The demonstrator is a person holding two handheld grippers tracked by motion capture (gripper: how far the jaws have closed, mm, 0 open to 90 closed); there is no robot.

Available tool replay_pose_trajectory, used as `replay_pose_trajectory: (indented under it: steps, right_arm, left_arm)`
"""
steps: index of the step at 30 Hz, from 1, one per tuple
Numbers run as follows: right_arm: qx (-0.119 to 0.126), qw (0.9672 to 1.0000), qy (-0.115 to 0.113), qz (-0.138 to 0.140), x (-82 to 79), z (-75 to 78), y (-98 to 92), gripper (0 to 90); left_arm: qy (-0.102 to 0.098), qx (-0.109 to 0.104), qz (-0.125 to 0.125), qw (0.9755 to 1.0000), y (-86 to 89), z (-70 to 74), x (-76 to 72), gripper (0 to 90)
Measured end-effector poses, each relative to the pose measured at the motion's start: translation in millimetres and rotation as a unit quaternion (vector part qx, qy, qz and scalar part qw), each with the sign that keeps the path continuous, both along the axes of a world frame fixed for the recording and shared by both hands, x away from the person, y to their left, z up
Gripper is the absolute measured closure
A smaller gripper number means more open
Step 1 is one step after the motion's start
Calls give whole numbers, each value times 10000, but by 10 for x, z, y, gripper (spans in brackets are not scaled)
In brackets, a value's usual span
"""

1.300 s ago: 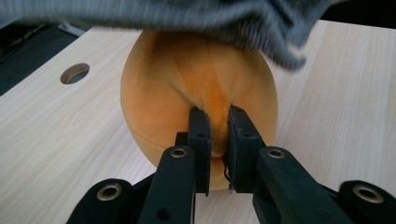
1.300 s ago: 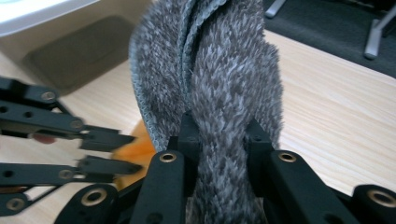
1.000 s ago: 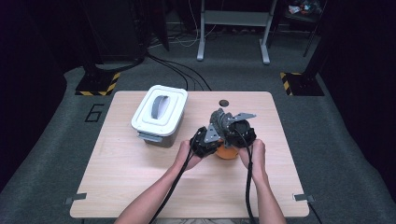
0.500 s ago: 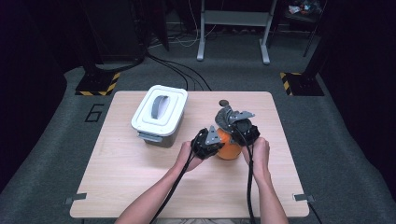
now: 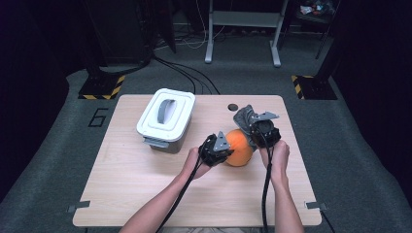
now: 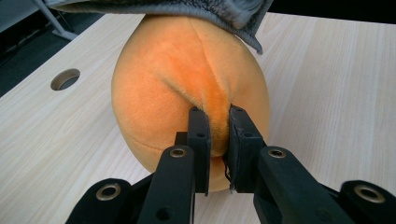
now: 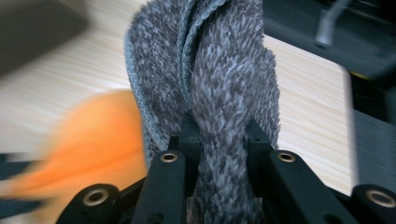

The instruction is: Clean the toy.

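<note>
An orange plush ball (image 5: 239, 147) rests on the wooden table (image 5: 145, 184) near its middle. My left gripper (image 5: 224, 151) is at its left side, shut on a pinch of the orange plush (image 6: 191, 79), with a fold of fabric squeezed between the jaws. A grey fuzzy cloth (image 5: 244, 117) hangs over the ball's far right side. My right gripper (image 5: 256, 127) is shut on this grey cloth (image 7: 219, 84), which bunches up between the jaws, while the orange ball (image 7: 93, 140) shows blurred at the left.
A white lidded box (image 5: 165, 118) with a grey handle stands at the left of the ball. A round cable hole (image 5: 232, 107) lies in the table near the far edge. Floor cables and stand legs lie beyond the table.
My right gripper has moved to the right with the grey cloth, drawing it off the ball's top. The left gripper has kept still on the plush.
</note>
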State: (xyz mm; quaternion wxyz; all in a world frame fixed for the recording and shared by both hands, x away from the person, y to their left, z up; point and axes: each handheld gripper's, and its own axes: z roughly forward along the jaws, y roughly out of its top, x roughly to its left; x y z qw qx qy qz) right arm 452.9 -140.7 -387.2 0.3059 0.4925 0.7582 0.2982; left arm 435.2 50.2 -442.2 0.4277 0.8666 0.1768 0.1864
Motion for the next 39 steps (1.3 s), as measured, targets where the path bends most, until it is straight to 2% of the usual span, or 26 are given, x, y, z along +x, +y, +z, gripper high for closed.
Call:
replay_pose_trajectory:
  steps: [1, 2, 3, 6, 9, 12, 15, 21, 22, 24, 30, 33, 35, 38, 39]
  right_arm:
    - [190, 9996, 15, 216, -57, 48, 18, 750]
    - [240, 9991, -53, 336, -101, 78, 58, 749]
    - [186, 9987, -58, 461, -143, 103, 109, 748]
    - [277, 9960, 140, 841, -204, 98, 282, 746]
    - [-6, 9951, 337, 925, -147, -36, 410, 744]
    - [-5, 9961, 265, 846, -121, -71, 415, 745]
    - [-171, 9972, 206, 698, -109, -54, 397, 745]
    - [-211, 9989, 90, 415, -39, -61, 277, 745]
    - [-205, 9990, 71, 383, -27, -61, 254, 745]
    - [-382, 9990, -17, 242, -5, -67, 224, 746]
    - [-472, 9988, -92, -25, 88, -112, 105, 745]
    - [-175, 9998, -57, -41, 69, -107, 68, 743]
    - [-10, 9999, -168, -6, 12, -67, 46, 741]
    - [-7, 9997, -251, -8, -89, -1, 6, 738]
    - [-25, 9994, -354, 29, -117, 15, -13, 737]
  left_arm:
    - [-6, 5, 0, 10000, -3, 0, -1, 807]
    - [-38, 14, 5, 10000, -6, 0, -1, 806]
    - [-36, 0, -1, 10000, -12, 0, -3, 805]
    - [-43, -34, 30, 10000, -23, -2, -11, 804]
    - [-59, 107, 55, 9999, -26, -6, -18, 804]
    - [-40, 91, 68, 9999, -12, -10, -21, 806]
    - [-61, 105, 29, 9999, -23, -9, -30, 807]
    - [-42, 75, 5, 10000, -33, -14, -37, 807]
    - [-34, 45, 6, 10000, -36, -17, -41, 808]
    - [-68, 71, -16, 10000, -37, -17, -44, 808]
    - [-27, 55, -11, 10000, -10, -20, -34, 808]
    - [-10, 19, 18, 10000, -16, -22, -31, 807]
    - [-28, 29, 22, 10000, -19, -20, -31, 807]
    - [-5, 30, 75, 10000, -2, -16, -10, 806]
    - [24, 17, 97, 9999, 4, -17, -5, 806]
